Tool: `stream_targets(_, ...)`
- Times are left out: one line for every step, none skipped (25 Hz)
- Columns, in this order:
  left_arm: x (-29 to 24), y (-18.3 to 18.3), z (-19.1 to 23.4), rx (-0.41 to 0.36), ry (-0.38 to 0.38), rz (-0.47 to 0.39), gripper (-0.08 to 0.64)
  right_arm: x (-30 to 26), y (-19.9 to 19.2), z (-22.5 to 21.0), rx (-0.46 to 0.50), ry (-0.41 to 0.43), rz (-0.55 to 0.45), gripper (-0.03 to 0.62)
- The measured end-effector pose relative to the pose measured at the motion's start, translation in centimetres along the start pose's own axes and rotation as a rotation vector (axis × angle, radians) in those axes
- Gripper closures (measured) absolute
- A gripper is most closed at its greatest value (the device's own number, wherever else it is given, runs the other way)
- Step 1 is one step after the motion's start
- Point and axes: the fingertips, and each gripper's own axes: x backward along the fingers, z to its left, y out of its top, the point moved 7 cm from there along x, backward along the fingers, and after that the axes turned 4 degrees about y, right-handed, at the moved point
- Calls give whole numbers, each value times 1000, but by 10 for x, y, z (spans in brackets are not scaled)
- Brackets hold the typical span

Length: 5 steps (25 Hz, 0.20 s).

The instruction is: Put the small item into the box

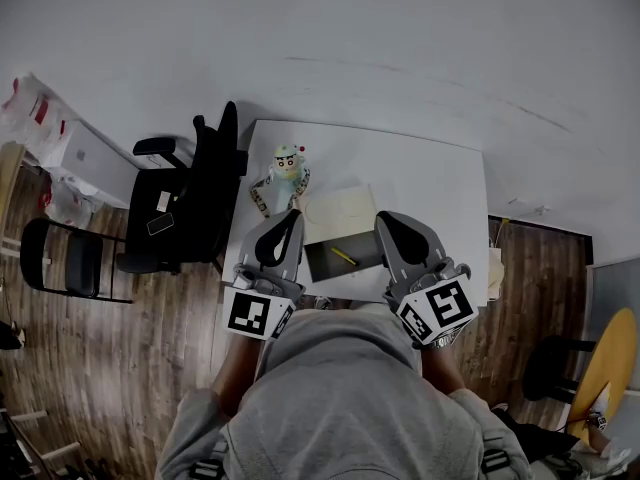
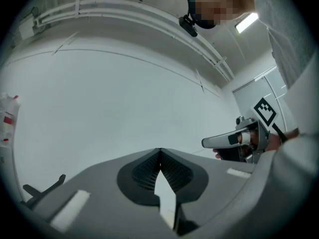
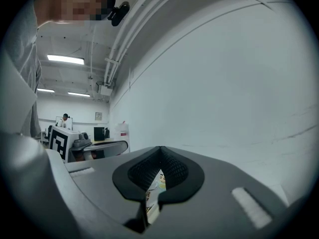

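On the white table [image 1: 430,183] a dark, shallow box [image 1: 362,251] lies near the front edge. A thin yellow item [image 1: 343,256] rests inside it. A flat beige piece of card [image 1: 340,208] lies just behind the box. My left gripper [image 1: 290,218] hangs over the box's left end, and my right gripper [image 1: 392,218] over its right end. Both point up and away from the table. The left gripper [image 2: 159,151] and the right gripper [image 3: 160,148] each have their jaw tips pressed together with nothing held.
A cartoon figure toy [image 1: 288,164] stands at the table's back left and shows through the slit below the right jaws as a toy [image 3: 158,179]. A black office chair [image 1: 190,203] stands left of the table, a second chair [image 1: 70,260] further left. A white wall lies ahead.
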Motion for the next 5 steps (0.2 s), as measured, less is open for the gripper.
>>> stream_targets(-1,-1,-1,1,-3,1,557,0,0,-1,0,0,0,577)
stream_targets(-1,-1,-2,1,-5,2,557,0,-1,-1,0,0,0,577)
stream_targets(-1,-2,-2,0,-7,3,557,0,-1,-1,-1,0,0,577)
stream_targets(-2,-3,-3,0,-10,4,557,1,-1,-2,-2,0,-1,577)
stream_targets(-2,-3,-4,-1,-12,6,557,1,-2,-2,-2,0,-1,577)
